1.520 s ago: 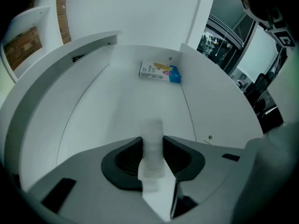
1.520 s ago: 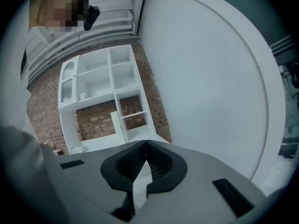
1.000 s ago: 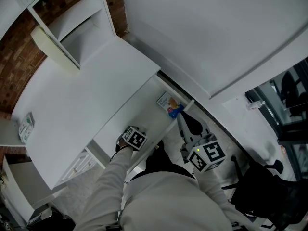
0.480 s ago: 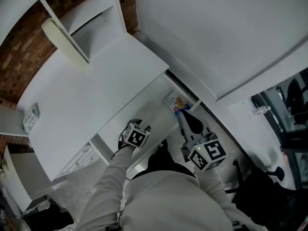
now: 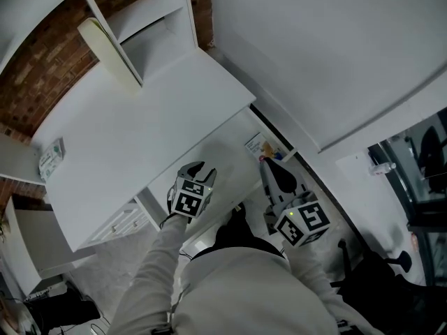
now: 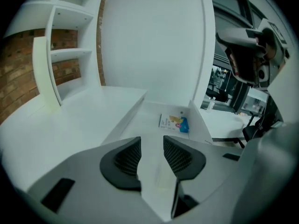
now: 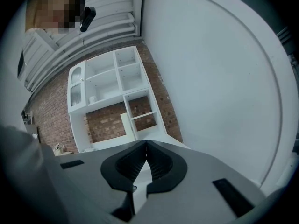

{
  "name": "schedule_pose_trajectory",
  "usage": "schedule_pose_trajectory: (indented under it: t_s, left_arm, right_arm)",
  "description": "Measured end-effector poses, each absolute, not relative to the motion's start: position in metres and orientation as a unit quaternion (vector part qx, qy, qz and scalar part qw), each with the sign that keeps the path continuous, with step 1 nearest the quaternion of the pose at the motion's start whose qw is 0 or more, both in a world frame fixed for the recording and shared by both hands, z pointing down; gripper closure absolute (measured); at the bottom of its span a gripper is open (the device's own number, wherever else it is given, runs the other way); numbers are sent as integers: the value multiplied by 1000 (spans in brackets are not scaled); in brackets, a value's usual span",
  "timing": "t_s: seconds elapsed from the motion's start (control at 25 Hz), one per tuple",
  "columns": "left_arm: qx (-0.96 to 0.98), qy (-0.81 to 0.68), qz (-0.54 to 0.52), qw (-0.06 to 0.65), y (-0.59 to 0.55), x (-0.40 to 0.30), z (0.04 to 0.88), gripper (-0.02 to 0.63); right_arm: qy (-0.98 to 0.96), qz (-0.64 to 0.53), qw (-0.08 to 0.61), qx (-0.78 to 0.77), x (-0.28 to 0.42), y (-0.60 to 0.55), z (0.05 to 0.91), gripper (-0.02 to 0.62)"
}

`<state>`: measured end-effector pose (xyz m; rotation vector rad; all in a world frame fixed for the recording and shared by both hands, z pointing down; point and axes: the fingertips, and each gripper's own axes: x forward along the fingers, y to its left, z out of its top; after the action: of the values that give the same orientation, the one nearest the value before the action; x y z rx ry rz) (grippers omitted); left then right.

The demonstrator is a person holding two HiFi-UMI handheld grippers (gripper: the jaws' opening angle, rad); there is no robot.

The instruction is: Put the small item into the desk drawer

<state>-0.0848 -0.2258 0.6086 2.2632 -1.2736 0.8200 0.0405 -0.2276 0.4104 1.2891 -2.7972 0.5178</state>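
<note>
White worktop (image 5: 140,117) with its drawer (image 5: 227,160) pulled out along the near edge, as the head view shows it. The small item (image 5: 256,145), a printed packet with a blue corner, lies flat in the drawer's far corner, close to both walls there. It is at about 2 o'clock from your left gripper (image 5: 199,169). You hold that gripper above the drawer's bare floor. Its jaws have just been closing, yet they stand spread with nothing between them. Open floor runs from the jaws to the packet, and in the left gripper view the drawer's side walls bound it at 9 and 3 o'clock. Your right gripper (image 5: 271,167) sits at 3 o'clock of the left one, beside the drawer's right-hand wall, its jaws pressed together on nothing. Only the head view shows a small box (image 5: 51,158) at the worktop's 9 o'clock edge. Only the right gripper view shows the shelf unit (image 7: 78,127) whole against the brick wall (image 7: 53,111), and the drawer lies outside that view. The left gripper view shows the packet's print most clearly.
</note>
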Motion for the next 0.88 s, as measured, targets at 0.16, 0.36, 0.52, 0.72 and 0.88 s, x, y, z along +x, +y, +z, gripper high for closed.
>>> schedule_pose_trajectory:
  t_s: [0.16, 0.36, 0.52, 0.72, 0.88]
  left_arm:
    - [817, -487, 253, 177, -230, -96, 562, 463]
    - [815, -526, 193, 146, -226, -113, 517, 486]
    - [809, -550, 164, 129, -216, -126, 494, 525]
    - [797, -579, 131, 110, -205, -142, 466, 538]
    - [788, -599, 105, 100, -195, -157, 447, 563]
  right_arm:
    - [-896, 167, 8, 411, 37, -222, 409, 568]
    - [-901, 162, 7, 403, 31, -216, 405, 568]
    - [-903, 156, 6, 399, 26, -212, 401, 568]
    - [-908, 147, 5, 393, 22, -206, 396, 568]
    - [-910, 143, 6, 388, 17, -202, 394, 568]
